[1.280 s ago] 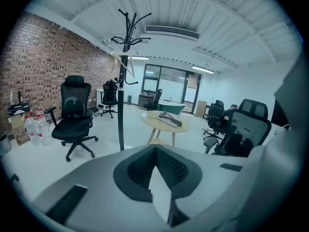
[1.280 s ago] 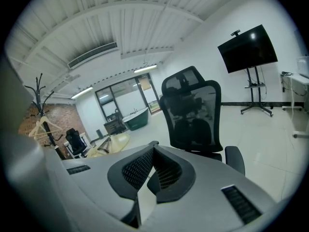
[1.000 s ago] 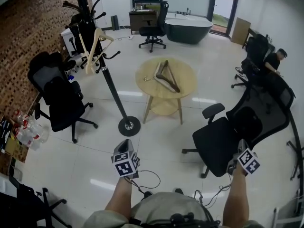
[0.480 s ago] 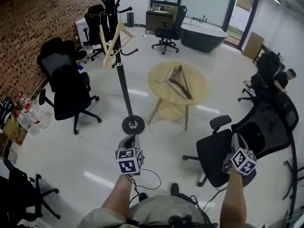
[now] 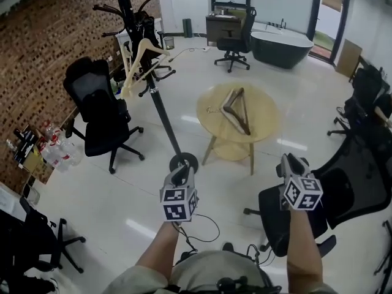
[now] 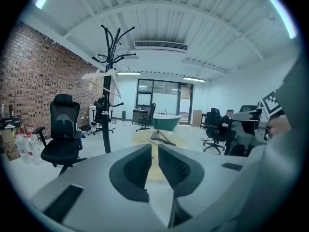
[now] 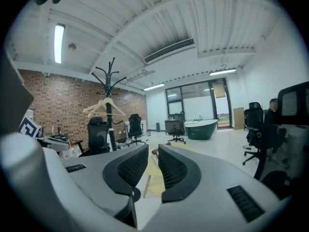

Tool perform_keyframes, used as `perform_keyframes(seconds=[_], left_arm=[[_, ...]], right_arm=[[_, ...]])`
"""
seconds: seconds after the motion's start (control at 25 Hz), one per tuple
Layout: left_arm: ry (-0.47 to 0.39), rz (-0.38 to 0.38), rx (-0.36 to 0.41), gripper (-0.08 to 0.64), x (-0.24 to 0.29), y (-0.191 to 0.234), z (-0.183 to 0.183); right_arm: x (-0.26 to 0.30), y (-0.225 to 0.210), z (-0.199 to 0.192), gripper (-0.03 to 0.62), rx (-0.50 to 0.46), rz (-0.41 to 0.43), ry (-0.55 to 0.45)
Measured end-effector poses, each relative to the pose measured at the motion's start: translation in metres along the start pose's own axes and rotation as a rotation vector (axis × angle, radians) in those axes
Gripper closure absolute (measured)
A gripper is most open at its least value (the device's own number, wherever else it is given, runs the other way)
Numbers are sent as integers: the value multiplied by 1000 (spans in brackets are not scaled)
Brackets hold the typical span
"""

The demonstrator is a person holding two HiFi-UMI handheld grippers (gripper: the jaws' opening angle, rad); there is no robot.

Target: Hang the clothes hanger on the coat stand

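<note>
Right gripper [image 7: 153,153] risen, jaws opening, empty | left gripper [image 6: 154,151] jaws slightly apart | round wooden table [image 5: 264,118] ahead

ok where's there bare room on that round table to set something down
The round light-wood table is bare along its left and right edges in the head view, either side of the dark wooden hangers at its middle. Crowded: the hooks of the black coat stand, where pale wooden hangers hang.
</note>
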State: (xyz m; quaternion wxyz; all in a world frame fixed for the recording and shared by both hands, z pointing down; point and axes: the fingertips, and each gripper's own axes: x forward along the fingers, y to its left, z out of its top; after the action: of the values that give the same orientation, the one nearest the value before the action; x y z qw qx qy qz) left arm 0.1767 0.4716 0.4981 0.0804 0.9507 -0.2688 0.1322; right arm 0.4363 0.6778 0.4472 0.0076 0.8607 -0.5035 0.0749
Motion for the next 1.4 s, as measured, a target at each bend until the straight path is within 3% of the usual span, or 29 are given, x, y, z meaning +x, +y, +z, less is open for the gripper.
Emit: perform_keyframes(seconds=[0.24,0.44,0.88,1.2,1.4], left_arm=[[-28,36,8,503,43,-54,25],[-55,45,33,503,81,-53,53],[-78,-53,42,503,173,42,97],[-85,-106,58,502,214,151,119],[-93,-104,53,502,260,141,134]], right_arm=[[43,-32,17,528,-34,107,1],[90,-31,25,528,-47,147,-5],[219,52,36,526,-120,134,61],[315,151,41,517,-164,125,98],[364,137,41,517,-196,167,125]])
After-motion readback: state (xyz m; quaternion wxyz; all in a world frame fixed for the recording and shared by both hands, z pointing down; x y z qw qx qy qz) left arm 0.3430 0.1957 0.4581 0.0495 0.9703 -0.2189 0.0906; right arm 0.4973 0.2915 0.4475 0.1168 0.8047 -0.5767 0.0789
